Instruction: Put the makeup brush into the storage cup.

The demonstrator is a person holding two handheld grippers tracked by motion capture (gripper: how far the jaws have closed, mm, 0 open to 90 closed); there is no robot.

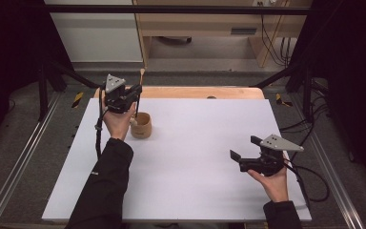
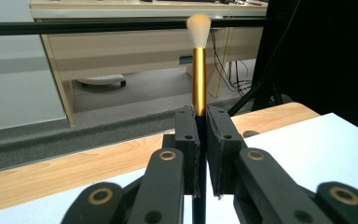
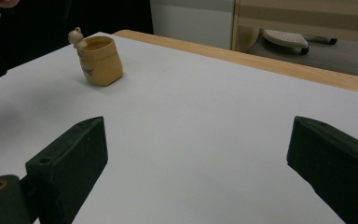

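A brush with a black handle, gold ferrule and pale bristles (image 2: 199, 70) stands upright, bristles up, and my left gripper (image 2: 203, 114) is shut on its handle. From the high view the left gripper (image 1: 134, 93) sits at the table's far left, with the brush (image 1: 142, 73) rising above it. The handle's lower end hangs by the rim of a small tan wooden cup (image 1: 142, 126). My right gripper (image 1: 244, 148) hovers open over the near right of the white table, with nothing between its fingers. In the right gripper view the jaws (image 3: 198, 135) stand wide apart and the cup (image 3: 100, 60) is far off at upper left.
A white sheet (image 1: 195, 157) covers the table, with a strip of bare wood (image 1: 195, 92) along the far edge. A small round figure (image 3: 77, 37) sits on the cup's rim. Black frame bars and cables flank the table; wooden furniture stands beyond.
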